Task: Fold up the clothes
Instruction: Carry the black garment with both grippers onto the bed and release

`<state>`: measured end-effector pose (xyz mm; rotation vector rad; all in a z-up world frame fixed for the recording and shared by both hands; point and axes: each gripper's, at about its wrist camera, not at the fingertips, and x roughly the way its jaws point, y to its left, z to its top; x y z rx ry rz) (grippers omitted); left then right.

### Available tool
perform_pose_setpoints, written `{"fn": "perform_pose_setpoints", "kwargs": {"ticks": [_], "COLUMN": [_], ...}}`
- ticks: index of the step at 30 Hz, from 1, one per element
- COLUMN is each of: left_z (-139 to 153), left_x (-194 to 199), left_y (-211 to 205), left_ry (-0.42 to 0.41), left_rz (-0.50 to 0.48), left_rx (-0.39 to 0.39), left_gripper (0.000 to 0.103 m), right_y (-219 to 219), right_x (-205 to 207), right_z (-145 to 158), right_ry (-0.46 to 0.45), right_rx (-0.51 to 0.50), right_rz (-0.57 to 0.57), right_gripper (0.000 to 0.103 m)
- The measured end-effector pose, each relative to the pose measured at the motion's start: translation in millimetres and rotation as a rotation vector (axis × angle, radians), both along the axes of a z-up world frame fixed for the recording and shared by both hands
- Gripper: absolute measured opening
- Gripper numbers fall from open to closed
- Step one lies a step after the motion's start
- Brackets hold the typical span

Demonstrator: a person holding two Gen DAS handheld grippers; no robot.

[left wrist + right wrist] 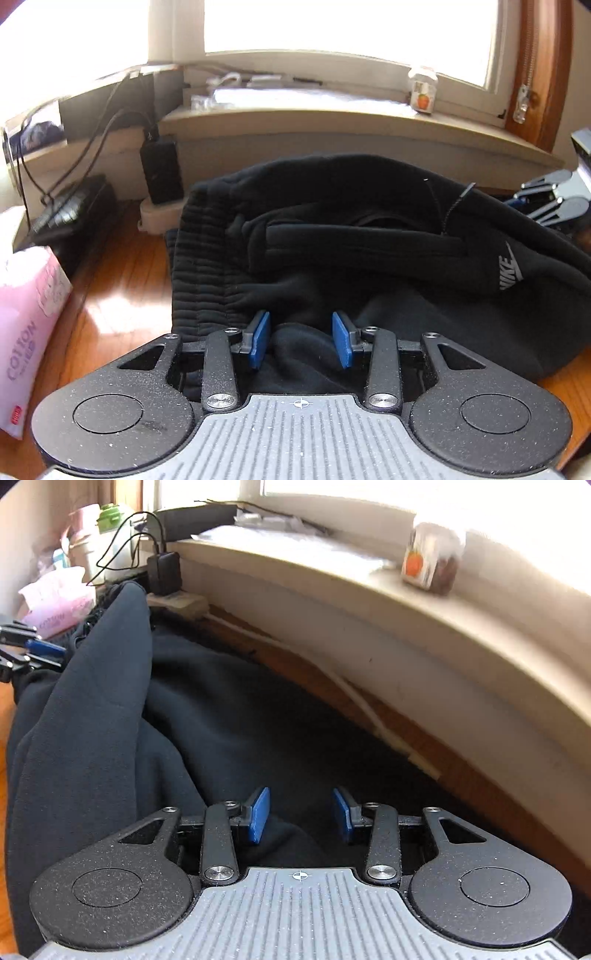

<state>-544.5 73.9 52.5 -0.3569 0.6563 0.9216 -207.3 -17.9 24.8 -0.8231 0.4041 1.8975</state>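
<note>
Both hand-held grippers stand open over the black sweatpants (369,236): the left hand-held gripper (301,339) near the ribbed waistband (199,266), the right hand-held gripper (301,816) above dark cloth. Sweatpants lie bunched on the wooden counter (118,280) below the windowsill (332,576).

Bare wooden tabletop (122,288) between black garment (369,258) and pink tissue pack (26,332).
</note>
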Motion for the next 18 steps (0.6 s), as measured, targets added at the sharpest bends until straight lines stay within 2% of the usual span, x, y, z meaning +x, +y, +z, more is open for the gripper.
{"fn": "perform_pose_setpoints", "kwargs": {"ticks": [4,6,10,13,18], "left_z": [16,26,35,32,22], "left_x": [15,29,72,105,153], "left_y": [-12,-19,-30,-41,-63], "left_ry": [0.005,-0.006,0.017,0.043,0.116], "left_rz": [-0.009,-0.06,-0.164,-0.252,-0.39], "left_rx": [0.087,0.114,0.163,0.187,0.237], "left_gripper": [0.042,0.045,0.046,0.052,0.053], "right_y": [-25,-43,-83,-112,-163], "right_x": [7,10,17,31,55], "right_z": [25,34,43,46,49], "right_ry": [0.002,-0.01,-0.035,-0.026,0.005], "right_rx": [0.057,0.074,0.093,0.095,0.101], "right_rz": [-0.007,-0.003,-0.007,-0.029,-0.076], "right_gripper": [0.041,0.047,0.047,0.047,0.047]}}
